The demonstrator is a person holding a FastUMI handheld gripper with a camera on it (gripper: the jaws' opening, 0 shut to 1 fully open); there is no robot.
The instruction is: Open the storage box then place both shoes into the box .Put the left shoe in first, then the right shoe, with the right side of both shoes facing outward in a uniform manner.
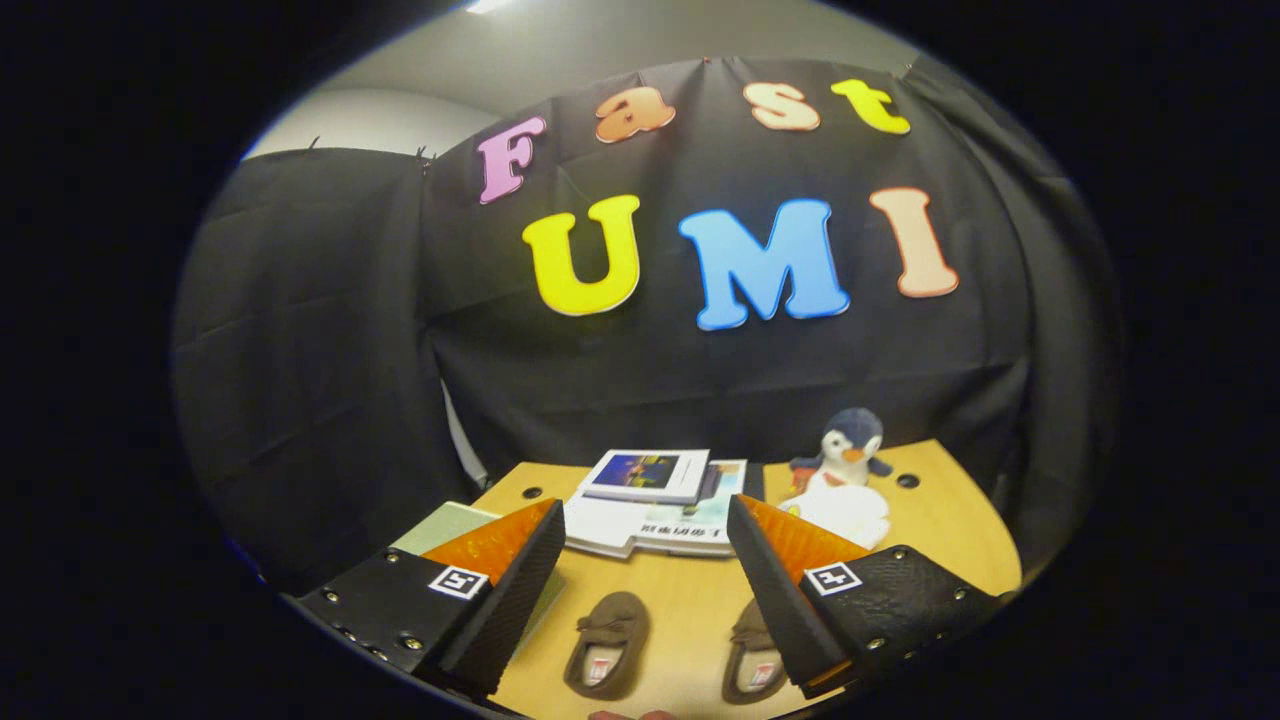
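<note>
Two small brown shoes lie on the wooden table [690, 600], toes pointing away from me. The left shoe [607, 643] sits between my fingers, nearer the left one. The right shoe [755, 655] is partly hidden behind my right finger. My gripper [645, 520] hovers above them, open wide, with nothing held. A pale green flat thing [450, 525], possibly the storage box, peeks out behind my left finger; I cannot tell whether it is open.
A stack of books and booklets [655, 505] lies beyond the fingers at the table's middle. A plush penguin [845, 465] sits to their right near the back edge. The black cloth wall closes off the back and sides.
</note>
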